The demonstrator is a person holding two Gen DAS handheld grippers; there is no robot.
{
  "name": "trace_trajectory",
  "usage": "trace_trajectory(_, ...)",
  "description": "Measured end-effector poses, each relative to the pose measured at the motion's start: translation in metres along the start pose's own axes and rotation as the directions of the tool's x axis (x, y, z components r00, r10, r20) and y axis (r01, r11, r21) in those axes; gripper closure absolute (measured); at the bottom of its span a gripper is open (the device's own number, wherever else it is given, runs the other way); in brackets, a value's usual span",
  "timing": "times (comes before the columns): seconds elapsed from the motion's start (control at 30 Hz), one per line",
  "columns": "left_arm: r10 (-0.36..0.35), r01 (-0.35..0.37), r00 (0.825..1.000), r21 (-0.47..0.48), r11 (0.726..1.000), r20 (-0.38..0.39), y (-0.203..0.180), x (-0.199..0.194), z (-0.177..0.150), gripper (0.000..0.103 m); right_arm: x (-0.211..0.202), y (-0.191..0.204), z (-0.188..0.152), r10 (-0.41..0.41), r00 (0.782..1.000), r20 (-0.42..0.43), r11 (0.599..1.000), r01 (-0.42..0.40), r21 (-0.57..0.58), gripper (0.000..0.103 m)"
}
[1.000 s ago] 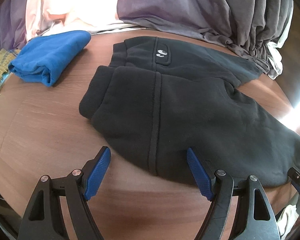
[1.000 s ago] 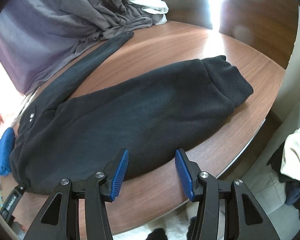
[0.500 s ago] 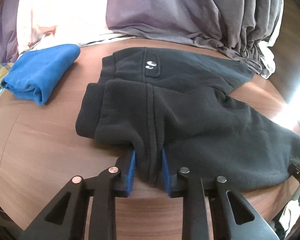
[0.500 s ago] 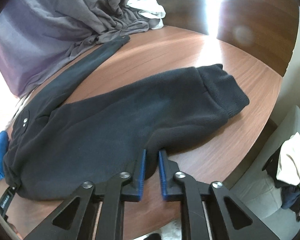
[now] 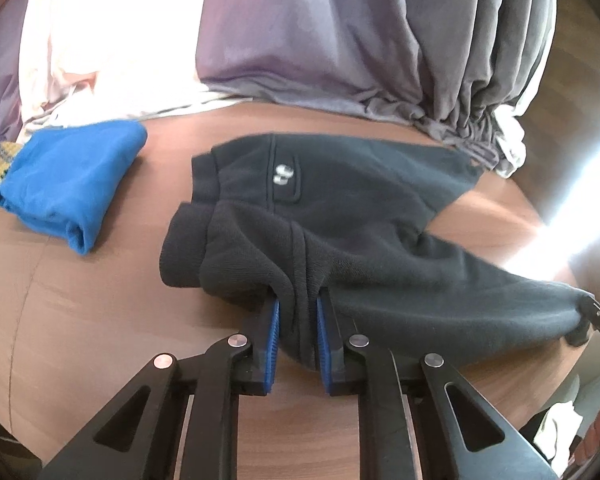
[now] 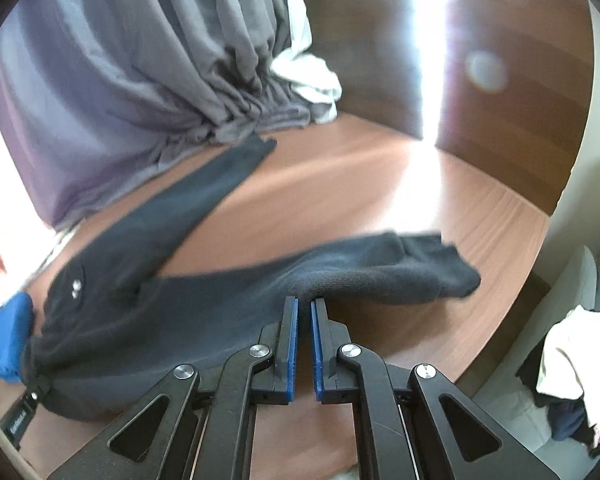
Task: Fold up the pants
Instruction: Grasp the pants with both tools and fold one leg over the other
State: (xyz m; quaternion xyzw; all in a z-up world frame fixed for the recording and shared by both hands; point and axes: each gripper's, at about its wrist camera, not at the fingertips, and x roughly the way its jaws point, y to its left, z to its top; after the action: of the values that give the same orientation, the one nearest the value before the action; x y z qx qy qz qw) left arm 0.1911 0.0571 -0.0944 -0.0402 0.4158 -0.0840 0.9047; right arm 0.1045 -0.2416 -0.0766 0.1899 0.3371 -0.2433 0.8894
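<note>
Pinching black pants [image 5: 372, 240], left tongs [image 5: 296, 340], right tongs [image 6: 304, 344] clamp hem, cuff [image 6: 448, 272] right-view only

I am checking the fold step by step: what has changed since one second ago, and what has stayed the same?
Both jaws, open a second ago, have closed on the near edge of the black pants: the left gripper at the waist end, the right gripper along the leg. The pinched fabric is now raised. The folded blue cloth has not moved.
</note>
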Motion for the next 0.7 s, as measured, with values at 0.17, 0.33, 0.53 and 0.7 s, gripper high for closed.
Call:
trace_trajectory(0.17, 0.022, -0.021, 0.999, -0.011, 1.000, 0.037, -0.007, -0.010, 0.017, 0.085, -0.009, 0.010, 0.022, 0.030, 0.997, 0.067, 1.000, -0.029, -0.010, 0.096)
trace_trajectory(0.33, 0.088, -0.084, 0.994, -0.049, 0.995, 0.073, -0.023, -0.015, 0.033, 0.086, 0.000, 0.015, 0.053, 0.110, 0.989, 0.094, 0.993, -0.105, -0.061, 0.097)
trace_trajectory(0.53, 0.150, -0.143, 0.982, -0.072, 0.987, 0.110, -0.038, -0.011, 0.051, 0.086, 0.019, 0.022, 0.094, 0.207, 0.972, 0.110, 0.976, -0.198, -0.093, 0.097)
trace_trajectory(0.7, 0.206, -0.198, 0.969, -0.074, 0.977, 0.134, -0.049, 0.000, 0.070, 0.085, 0.041, 0.029, 0.124, 0.265, 0.958, 0.107, 0.958, -0.249, -0.142, 0.097)
